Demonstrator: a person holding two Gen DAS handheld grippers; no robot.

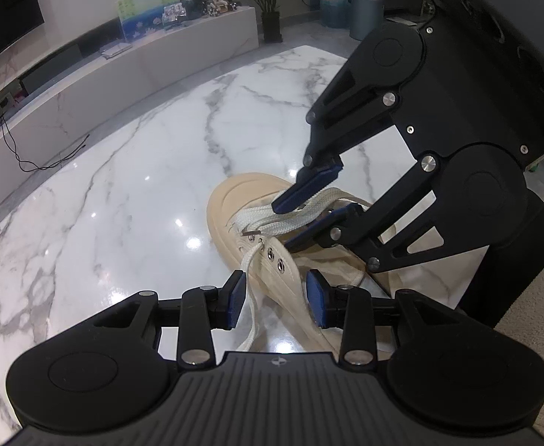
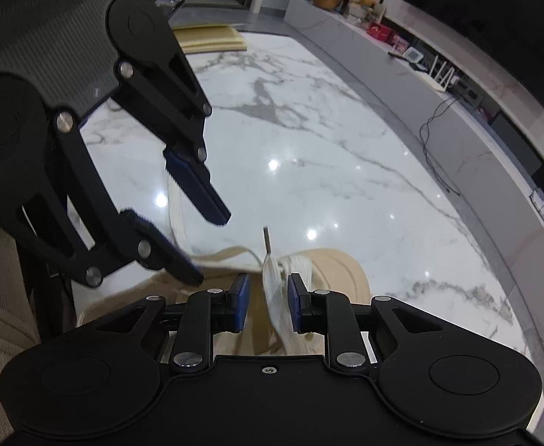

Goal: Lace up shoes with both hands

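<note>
A cream shoe lies on a white marble table. The left gripper has its fingers spread around the shoe's eyelet edge and a lace strand, not pinching. The right gripper has its fingers parted, the white lace loose between them.

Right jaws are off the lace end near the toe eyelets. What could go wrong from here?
1. The lace end lies loose between the right gripper pads; its aglet may flop away from the eyelets.
2. The left gripper straddles the shoe side and the other lace strand without pinching; the shoe could slide on the glossy marble table.
</note>
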